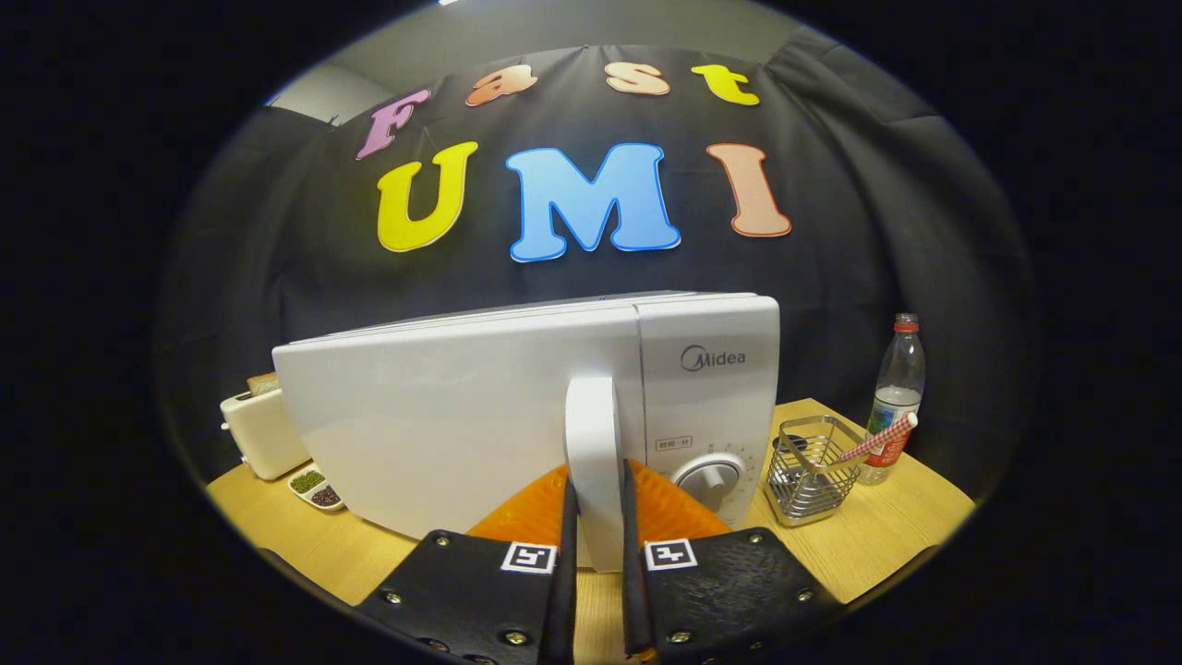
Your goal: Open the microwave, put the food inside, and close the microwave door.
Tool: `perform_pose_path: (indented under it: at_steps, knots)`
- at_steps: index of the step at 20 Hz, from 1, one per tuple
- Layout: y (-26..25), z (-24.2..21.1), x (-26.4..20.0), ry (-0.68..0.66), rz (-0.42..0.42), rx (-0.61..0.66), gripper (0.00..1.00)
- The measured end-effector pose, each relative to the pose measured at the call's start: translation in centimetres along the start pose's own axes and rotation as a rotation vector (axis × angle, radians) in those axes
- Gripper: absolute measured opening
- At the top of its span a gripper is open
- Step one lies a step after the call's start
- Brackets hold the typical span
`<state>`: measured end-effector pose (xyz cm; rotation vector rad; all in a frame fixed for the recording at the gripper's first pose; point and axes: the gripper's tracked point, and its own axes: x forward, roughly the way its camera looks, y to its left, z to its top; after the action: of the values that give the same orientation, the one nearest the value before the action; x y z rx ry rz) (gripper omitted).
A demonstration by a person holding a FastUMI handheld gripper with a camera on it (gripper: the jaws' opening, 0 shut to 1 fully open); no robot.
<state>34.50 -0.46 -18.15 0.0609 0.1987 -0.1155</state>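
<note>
Gripper (597, 526) fingers are clamping the white plastic microwave's (517, 416) upright door handle (593, 462) — rigid, smooth, likely slippery — grasp mid-handle.

The white microwave (517, 406) stands on a light wooden table (868, 545). Left of it is a cream toaster (263, 429); right of it, a silver wire basket (813, 466), a red-and-white striped straw (877, 439) and a red-capped clear bottle (898, 392).

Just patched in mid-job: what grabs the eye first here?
The white microwave dominates the wooden table, its door swung partly open, and the gripper is shut on the door handle, which sits between the fingers. Behind the handle lies an orange plate; to the microwave's right stand a wire basket and a water bottle.
</note>
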Motion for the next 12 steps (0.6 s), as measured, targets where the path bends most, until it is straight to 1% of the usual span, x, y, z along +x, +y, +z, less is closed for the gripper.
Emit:
perform_pose_path:
  at_steps: [4, 6, 8, 12]
  knots:
    - [0.18, -0.07, -0.74, 0.027, 0.026, 0.050, 0.21]
    - [0.26, -0.09, -0.99, 0.028, 0.051, 0.062, 0.21]
    - [0.30, -0.05, -0.92, 0.014, 0.061, 0.036, 0.21]
    - [0.08, 0.02, -0.35, 0.002, 0.043, -0.030, 0.20]
